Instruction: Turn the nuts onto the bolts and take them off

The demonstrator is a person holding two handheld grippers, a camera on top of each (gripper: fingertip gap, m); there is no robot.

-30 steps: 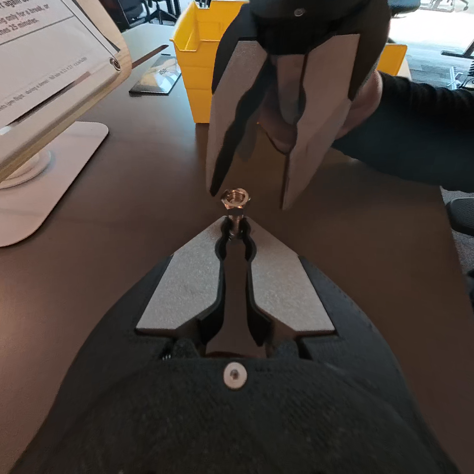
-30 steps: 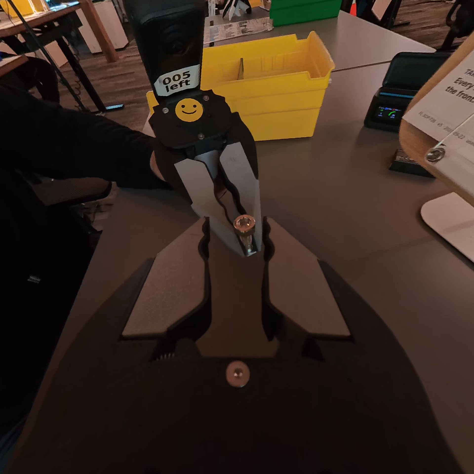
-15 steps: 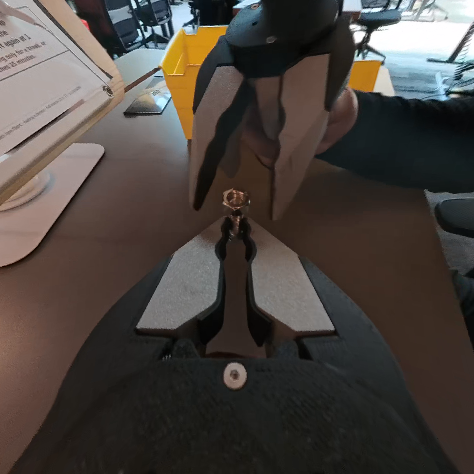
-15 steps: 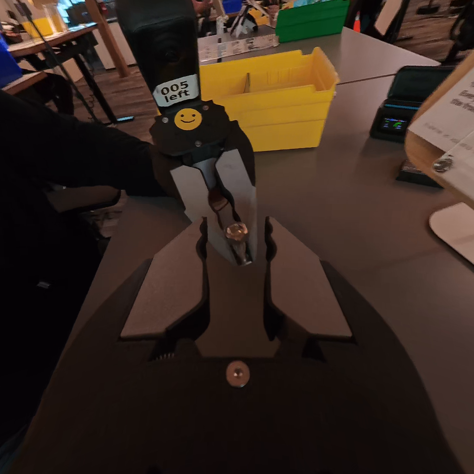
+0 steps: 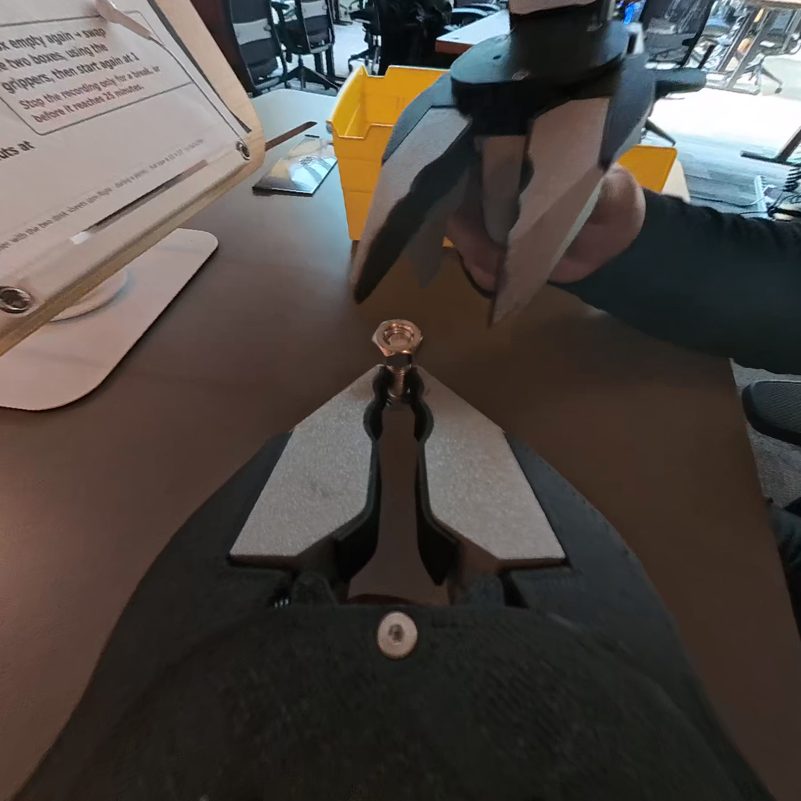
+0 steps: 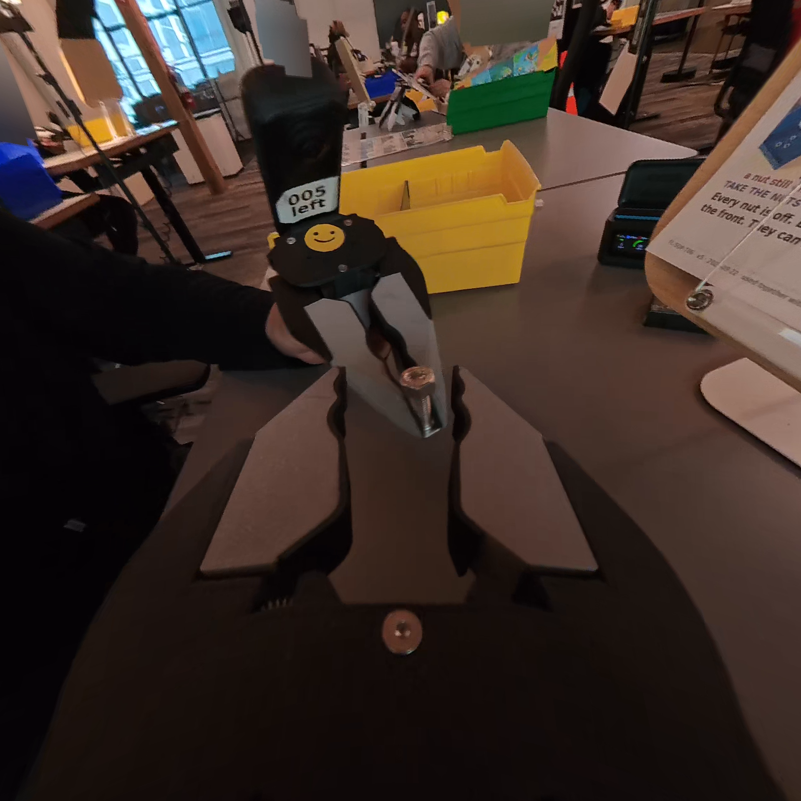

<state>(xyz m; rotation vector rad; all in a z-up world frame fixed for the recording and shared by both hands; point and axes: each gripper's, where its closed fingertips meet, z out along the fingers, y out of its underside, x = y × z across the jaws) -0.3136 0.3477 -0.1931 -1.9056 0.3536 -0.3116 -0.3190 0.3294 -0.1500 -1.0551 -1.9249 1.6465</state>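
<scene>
My left gripper is shut on the threaded shank of a steel bolt, which points away from it above the dark table. A hex nut sits on the bolt's far end. My right gripper faces it from the far side, open and empty, with its tips just beyond the nut and not touching it. In the right wrist view the right gripper stands open, its fingers on either side of the nut, the bolt and the left gripper's tips.
A yellow bin stands on the table behind the grippers. A sign board on a white stand is at the left view's left edge. A small black device with a screen is near the board. The person's dark sleeve reaches in from the right. The tips of one gripper are about 4 cm away from the tips of the other.
The right gripper's tips have drawn back a little from the nut. Both views have tilted up, showing more of the room. The left gripper still grips the bolt.
</scene>
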